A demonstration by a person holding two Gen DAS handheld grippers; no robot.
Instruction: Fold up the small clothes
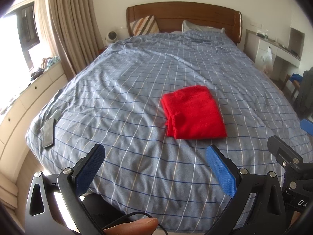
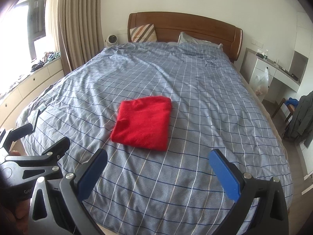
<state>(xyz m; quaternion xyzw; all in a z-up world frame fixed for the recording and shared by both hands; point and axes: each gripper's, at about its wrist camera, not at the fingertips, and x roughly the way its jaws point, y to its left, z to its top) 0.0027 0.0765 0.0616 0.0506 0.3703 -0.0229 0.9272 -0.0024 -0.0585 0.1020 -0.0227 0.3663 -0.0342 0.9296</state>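
Left gripper (image 1: 155, 168): jaws spread wide, nothing held; lower frame, above the bed's near edge
Right gripper (image 2: 157, 173): jaws spread wide, nothing held; lower frame
Red garment (image 1: 193, 112): folded into a rough square, flat on the checked blue duvet (image 1: 127, 82); centre-right of the left view, centre of the right view; apart from both grippers
Phone (image 1: 48, 130): left edge of bed

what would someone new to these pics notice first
The bright red folded knit garment stands out at once, lying alone in the middle of the blue checked duvet that covers the whole bed. Next come the two open claws with blue padded fingers, the left claw and the right claw, both held back from the garment at the foot of the bed. A dark phone lies at the duvet's left edge.
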